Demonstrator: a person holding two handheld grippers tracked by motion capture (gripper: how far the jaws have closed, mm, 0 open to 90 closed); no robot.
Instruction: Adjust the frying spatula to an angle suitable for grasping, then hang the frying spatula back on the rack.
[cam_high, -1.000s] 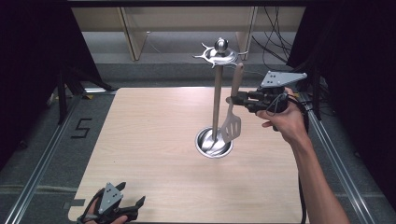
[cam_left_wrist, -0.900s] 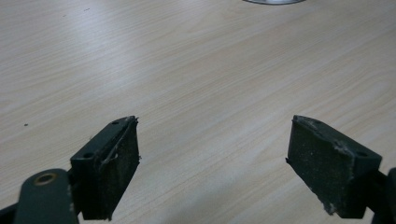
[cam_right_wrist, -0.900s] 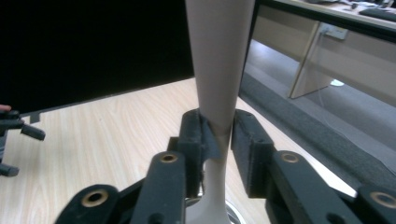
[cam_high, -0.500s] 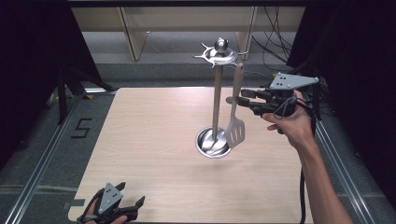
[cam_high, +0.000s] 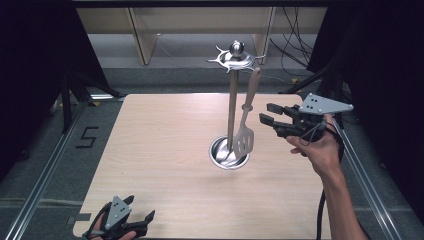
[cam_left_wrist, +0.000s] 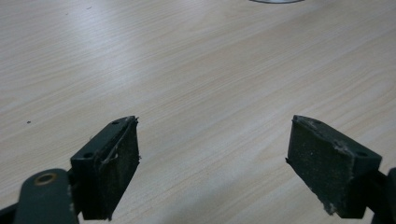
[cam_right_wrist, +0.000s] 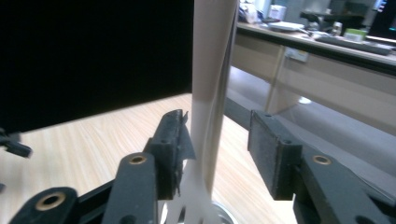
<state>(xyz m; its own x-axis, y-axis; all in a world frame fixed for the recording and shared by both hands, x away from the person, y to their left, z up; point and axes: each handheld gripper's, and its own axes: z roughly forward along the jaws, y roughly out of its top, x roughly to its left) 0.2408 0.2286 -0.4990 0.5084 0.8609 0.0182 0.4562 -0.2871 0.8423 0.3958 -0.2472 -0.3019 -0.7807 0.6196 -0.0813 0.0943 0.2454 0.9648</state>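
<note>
A metal utensil stand (cam_high: 232, 105) rises from a round base (cam_high: 222, 155) at the middle of the wooden table (cam_high: 160, 150). From its top hooks (cam_high: 234, 57) hangs a spatula (cam_high: 244, 137) with a pale handle and a slotted blade. My right gripper (cam_high: 266, 113) hovers open just right of the spatula, apart from it. In the right gripper view the spatula handle (cam_right_wrist: 210, 88) stands just beyond the open right gripper (cam_right_wrist: 219, 140). My left gripper (cam_high: 145, 220) rests open at the table's near left corner, and the left gripper (cam_left_wrist: 212, 158) has bare wood between its jaws.
The stand's base rim (cam_left_wrist: 275, 1) peeks in at the top of the left gripper view. Wooden shelving (cam_high: 145, 35) stands behind the table. Cables (cam_high: 295, 50) lie on the floor at the back right. Metal rails (cam_high: 45, 175) run along both sides of the table.
My right gripper has drawn back to the right, away from the spatula handle, which now hangs free from the hook. The left gripper has stayed put.
</note>
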